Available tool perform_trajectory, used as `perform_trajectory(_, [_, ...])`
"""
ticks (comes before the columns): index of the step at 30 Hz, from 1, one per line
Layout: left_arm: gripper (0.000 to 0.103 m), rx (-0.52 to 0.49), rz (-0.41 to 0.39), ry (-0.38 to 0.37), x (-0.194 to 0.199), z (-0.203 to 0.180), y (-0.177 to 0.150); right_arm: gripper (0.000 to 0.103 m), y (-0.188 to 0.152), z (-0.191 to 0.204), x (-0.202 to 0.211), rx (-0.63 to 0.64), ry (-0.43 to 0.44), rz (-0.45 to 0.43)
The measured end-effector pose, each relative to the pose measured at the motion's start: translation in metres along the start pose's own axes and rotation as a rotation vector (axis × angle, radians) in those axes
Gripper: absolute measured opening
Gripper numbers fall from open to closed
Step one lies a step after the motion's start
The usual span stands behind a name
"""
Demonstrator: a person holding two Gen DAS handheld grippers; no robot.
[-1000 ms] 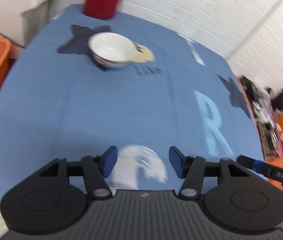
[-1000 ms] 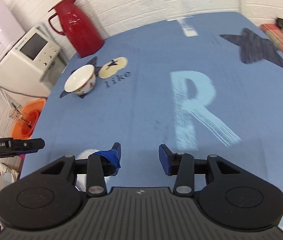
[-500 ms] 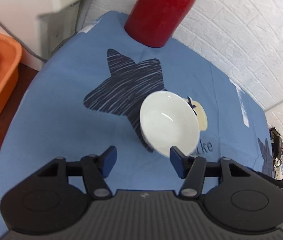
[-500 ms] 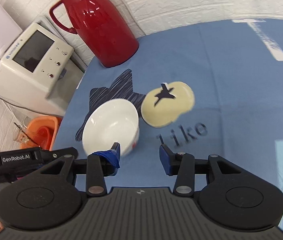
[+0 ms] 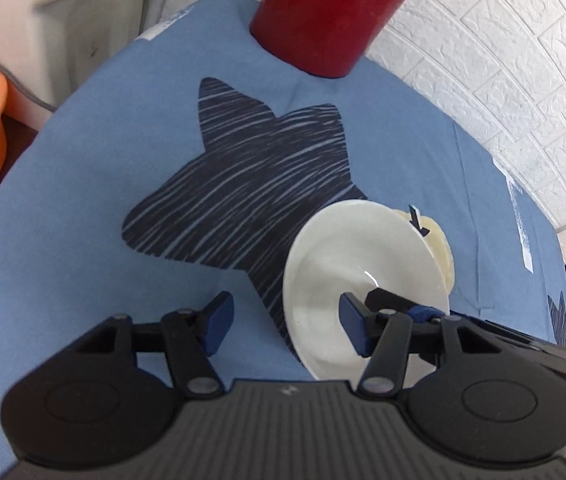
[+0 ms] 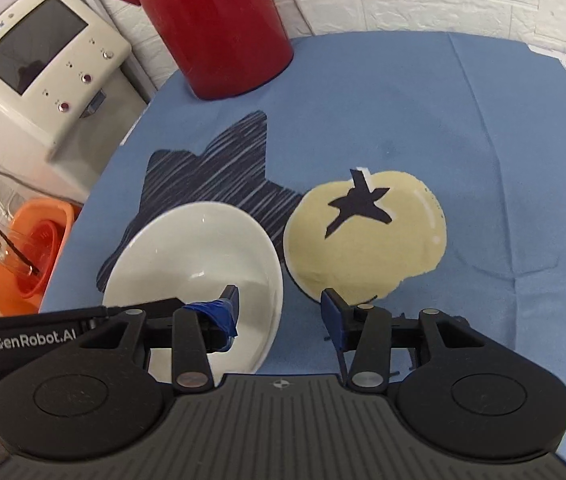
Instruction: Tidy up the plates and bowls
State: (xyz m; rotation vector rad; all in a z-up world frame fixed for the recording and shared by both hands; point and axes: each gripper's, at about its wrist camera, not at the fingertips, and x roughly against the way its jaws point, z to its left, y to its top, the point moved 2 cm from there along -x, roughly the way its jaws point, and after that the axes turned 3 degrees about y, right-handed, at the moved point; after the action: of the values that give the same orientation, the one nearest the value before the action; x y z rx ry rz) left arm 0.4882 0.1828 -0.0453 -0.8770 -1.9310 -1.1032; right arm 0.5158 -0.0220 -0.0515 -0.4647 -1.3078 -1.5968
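Left wrist view. Left gripper [image 5: 283,322] spread wide, nothing between the fingers. White bowl [image 5: 365,280] sits upright on the blue tablecloth [image 5: 63,248], over one arm of the dark star print [image 5: 251,200]. The bowl lies ahead and to the right of the gripper's centre line; its near-left rim passes between the fingers, and the right finger [image 5: 353,328] is over the bowl's inside while the left one hangs over bare cloth. A second black finger with blue tape — the other tool's — shows just behind it, inside the bowl. Red jug [image 5: 323,12] stands well beyond, at the wall.

Right wrist view. Right gripper [image 6: 279,318] also spread, holding nothing. Bowl [image 6: 195,264] ahead and left; its right rim runs between the fingers — taped left finger [image 6: 223,316] inside the bowl, right finger over the cloth near the cream circle print [image 6: 367,240]. Whether any pad touches the porcelain, cannot tell. White appliance [image 6: 35,80] and orange basin [image 6: 31,248] off the table's left edge.

Judgement: both tools straddle opposite sides of the rim; the right one looks better squared for a wall pinch. No plates in sight.
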Motion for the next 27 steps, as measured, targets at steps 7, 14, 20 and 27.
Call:
perform_trajectory(7, [0.001,-0.02,0.007,-0.017,-0.002,-0.001,-0.004,0.016,-0.006,0.018,-0.006,0.053,0.073,0.005])
perform_trajectory(14, [0.0,-0.065,0.004,-0.011,0.016,-0.01,-0.016,0.017,-0.018,0.021,0.016,0.045,0.07,0.0])
perform_trajectory(20, [0.0,-0.112,-0.015,-0.028,0.055,-0.03,-0.047,0.018,-0.047,0.016,0.067,0.028,0.079,-0.022])
perform_trajectory(27, [0.0,-0.21,-0.059,-0.057,0.107,-0.076,-0.122,0.021,-0.105,-0.007,0.145,-0.02,0.064,-0.065])
